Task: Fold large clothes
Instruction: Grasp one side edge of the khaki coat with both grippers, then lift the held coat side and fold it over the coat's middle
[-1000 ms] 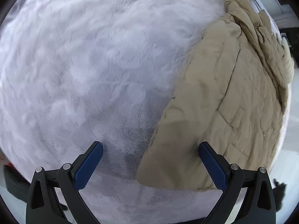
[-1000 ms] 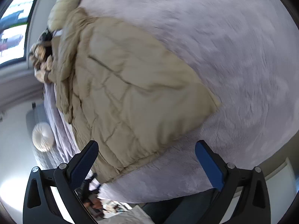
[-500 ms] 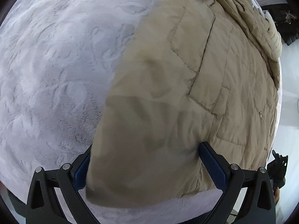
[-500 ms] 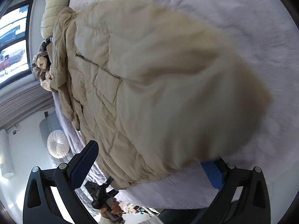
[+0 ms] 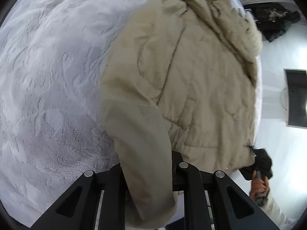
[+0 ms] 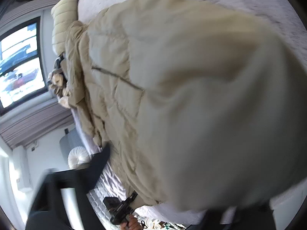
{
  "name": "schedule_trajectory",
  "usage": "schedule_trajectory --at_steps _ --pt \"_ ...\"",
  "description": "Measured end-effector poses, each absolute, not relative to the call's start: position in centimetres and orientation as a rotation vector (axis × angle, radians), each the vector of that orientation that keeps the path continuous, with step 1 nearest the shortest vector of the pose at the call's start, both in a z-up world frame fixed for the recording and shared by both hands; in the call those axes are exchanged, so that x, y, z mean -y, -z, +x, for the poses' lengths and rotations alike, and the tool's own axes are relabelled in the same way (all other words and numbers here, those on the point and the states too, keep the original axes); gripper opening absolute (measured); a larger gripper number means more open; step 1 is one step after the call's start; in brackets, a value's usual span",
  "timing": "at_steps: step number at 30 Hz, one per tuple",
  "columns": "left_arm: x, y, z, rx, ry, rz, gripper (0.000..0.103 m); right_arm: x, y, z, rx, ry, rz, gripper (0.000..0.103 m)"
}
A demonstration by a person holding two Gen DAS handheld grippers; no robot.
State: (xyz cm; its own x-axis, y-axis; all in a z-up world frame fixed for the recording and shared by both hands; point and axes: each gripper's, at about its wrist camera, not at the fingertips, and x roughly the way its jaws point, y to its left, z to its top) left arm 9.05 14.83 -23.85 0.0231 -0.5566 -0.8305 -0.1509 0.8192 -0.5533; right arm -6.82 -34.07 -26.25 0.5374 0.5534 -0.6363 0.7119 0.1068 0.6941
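The beige puffer jacket (image 5: pixel 191 88) lies spread on the bed (image 5: pixel 48 76), its hem at the near edge, and I've just closed both sets of fingers on that hem after a second ago hanging wide open above it. The left gripper (image 5: pixel 147 174) is clamped on one hem corner, the right gripper (image 6: pixel 145 197) bites the other, blurred, so I judge the fold can begin. Both point steeply down at the bed.

Your left gripper's (image 5: pixel 147 172) fingertips vanish under the beige quilted puffer jacket (image 5: pixel 191 80). On the right wrist view, the right gripper's (image 6: pixel 163 201) near finger smears (far one buried lower right).
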Motion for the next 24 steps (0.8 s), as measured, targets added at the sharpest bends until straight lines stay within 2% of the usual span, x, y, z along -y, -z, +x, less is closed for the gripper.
schedule_trajectory --at_steps 1,4,13,24 --pt "-15.2 23.5 9.1 -1.531 0.359 -0.592 0.019 34.0 26.2 -6.9 -1.118 0.175 1.558 0.020" --pt "-15.8 21.9 9.9 -1.492 0.419 -0.608 0.019 33.8 24.9 -6.7 -1.094 0.159 1.512 0.015" --pt "-16.6 15.7 10.5 -1.357 0.566 -0.608 0.019 33.7 19.2 -5.2 -1.001 0.071 1.451 0.013" --pt "-16.6 5.6 18.8 -1.079 0.558 -0.599 0.019 36.7 9.9 3.9 -0.863 -0.177 1.302 0.012"
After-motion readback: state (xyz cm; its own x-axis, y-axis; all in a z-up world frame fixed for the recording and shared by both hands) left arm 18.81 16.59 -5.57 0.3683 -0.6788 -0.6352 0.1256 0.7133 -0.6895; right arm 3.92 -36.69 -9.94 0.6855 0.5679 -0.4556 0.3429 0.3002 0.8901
